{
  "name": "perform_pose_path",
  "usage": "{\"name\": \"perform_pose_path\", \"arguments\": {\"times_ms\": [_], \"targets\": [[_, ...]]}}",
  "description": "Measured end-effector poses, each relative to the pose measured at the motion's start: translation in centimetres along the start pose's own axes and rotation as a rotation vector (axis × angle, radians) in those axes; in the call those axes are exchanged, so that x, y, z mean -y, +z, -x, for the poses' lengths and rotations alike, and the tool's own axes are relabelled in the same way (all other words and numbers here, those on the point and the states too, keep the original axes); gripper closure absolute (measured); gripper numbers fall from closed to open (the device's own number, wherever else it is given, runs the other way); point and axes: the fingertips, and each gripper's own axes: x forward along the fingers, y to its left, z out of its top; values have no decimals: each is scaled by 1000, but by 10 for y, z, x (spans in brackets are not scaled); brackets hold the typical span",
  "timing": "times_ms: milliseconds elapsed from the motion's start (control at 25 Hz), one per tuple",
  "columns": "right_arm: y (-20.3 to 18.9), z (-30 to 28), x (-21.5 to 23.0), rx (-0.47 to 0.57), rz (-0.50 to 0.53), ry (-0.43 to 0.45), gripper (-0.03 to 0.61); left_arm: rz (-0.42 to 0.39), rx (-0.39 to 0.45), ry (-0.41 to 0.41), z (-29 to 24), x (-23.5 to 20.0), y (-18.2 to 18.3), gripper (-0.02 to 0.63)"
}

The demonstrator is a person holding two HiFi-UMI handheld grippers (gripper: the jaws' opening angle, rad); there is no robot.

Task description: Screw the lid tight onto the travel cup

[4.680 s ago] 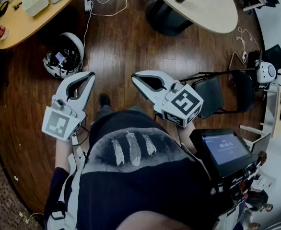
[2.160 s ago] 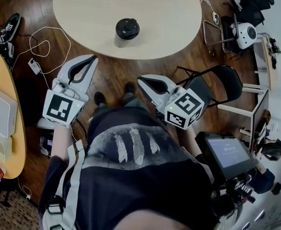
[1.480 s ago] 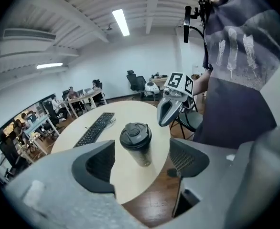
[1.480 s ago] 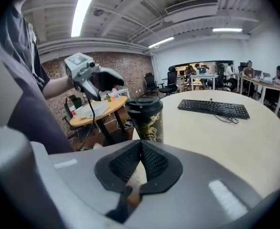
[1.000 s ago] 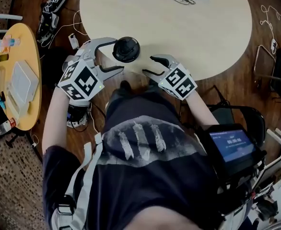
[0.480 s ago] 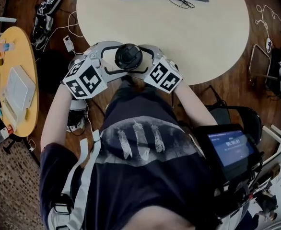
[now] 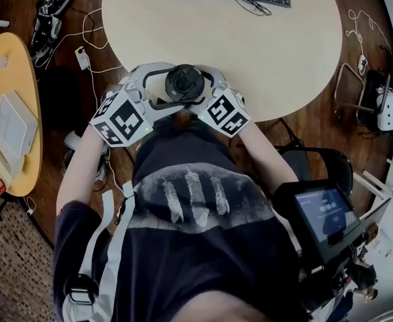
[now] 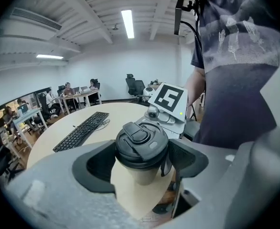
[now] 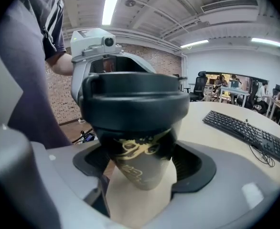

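Left gripper view: tongs point(image 8: 141, 159) clasp lid point(image 8: 141, 144) atop travel cup point(image 8: 142, 178).

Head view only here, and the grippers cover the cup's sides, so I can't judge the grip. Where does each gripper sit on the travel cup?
Observer: The left gripper flanks the lid, pads against both its sides.
Operator: And the right?
Observer: The right gripper straddles the travel cup below the lid; its jaws have just been opening wide, then easing in; pad contact is unclear.
Operator: Lid seated?
Observer: It sits level on the cup; tightness I cannot tell.
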Motion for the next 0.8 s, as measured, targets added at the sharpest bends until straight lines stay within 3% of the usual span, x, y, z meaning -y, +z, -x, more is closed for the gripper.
{"name": "perform_pose_path", "arguments": {"times_ms": [560,800], "targets": [[-3,-1,-1,-6,-5,-7,184,113,7,146,2,1,-1,258],[1,-3,-2,11,-13,-11,184,88,13,113,12,-2,5,253]]}}
